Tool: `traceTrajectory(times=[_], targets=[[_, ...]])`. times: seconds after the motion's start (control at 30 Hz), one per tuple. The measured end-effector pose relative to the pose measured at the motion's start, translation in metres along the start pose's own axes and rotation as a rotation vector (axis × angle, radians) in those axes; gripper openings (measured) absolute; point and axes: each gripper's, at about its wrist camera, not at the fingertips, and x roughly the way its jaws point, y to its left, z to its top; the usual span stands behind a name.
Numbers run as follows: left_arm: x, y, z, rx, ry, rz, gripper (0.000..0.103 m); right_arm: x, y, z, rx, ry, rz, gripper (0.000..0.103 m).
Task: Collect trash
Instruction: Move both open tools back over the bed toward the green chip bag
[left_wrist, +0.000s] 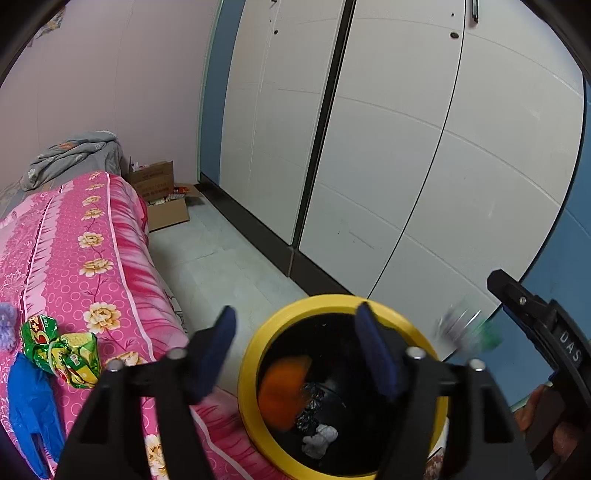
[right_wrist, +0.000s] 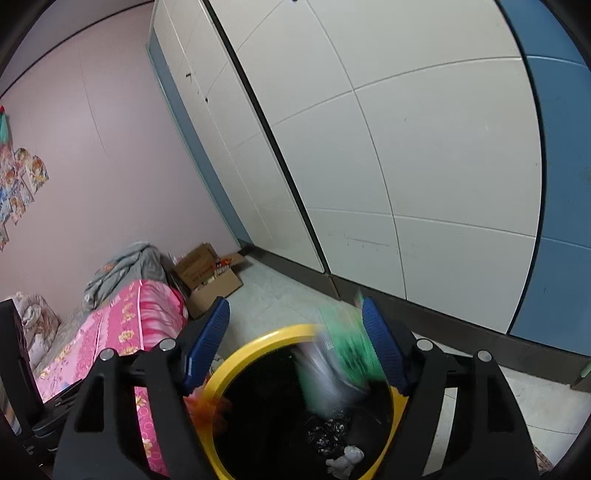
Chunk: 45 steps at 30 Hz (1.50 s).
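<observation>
The yellow-rimmed bin (left_wrist: 246, 373) stands on the floor right against the bed (left_wrist: 92, 258), and both views cut off its near edge behind the gripper arms. Above the bin's rim, a green and silver wrapper (right_wrist: 343, 354) shows only as a smear, too blurred to read; it sits between the blue pads of the right gripper (right_wrist: 295, 347), just beside the right-hand pad, and I cannot tell whether it touches it. That gripper's jaws stand wide apart. The left gripper (left_wrist: 295, 354) is also spread open over the bin, with nothing between its pads.

Inside the bin, the black lining swallows most detail. An orange piece (left_wrist: 284, 391) lies against the wall nearest the bed, a crumpled white scrap (left_wrist: 319, 439) sits at the bottom, and something dark and shiny lies between them. On the bed beside the bin lie green snack wrappers (left_wrist: 62, 350) and a blue glove (left_wrist: 33, 410), partly cut off. Beyond the bed's far end, an open cardboard box (left_wrist: 166, 206) holds packets too small to make out.
</observation>
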Motion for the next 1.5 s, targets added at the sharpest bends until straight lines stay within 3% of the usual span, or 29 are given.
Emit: traceTrajectory(times=[0.2,0.43,0.8,1.2,1.5], targets=[[-0.022,0.006,0.008,-0.013,-0.048,0.035,0.085,-0.022,0.000,0.007,0.005,-0.072,-0.009,0.074],[-0.071,0.037,0.020,-0.052,-0.145,0.119,0.093,-0.038,0.016,0.015,-0.012,-0.091,0.035,0.077],[-0.161,0.121,0.015,-0.104,-0.215,0.335,0.095,-0.039,0.106,0.006,-0.201,0.001,0.354,0.089],[-0.240,0.230,-0.021,-0.257,-0.227,0.566,0.095,-0.027,0.198,-0.030,-0.391,0.072,0.488,0.090],[-0.251,0.301,-0.057,-0.358,-0.159,0.690,0.095,-0.006,0.259,-0.076,-0.558,0.179,0.561,0.090]])
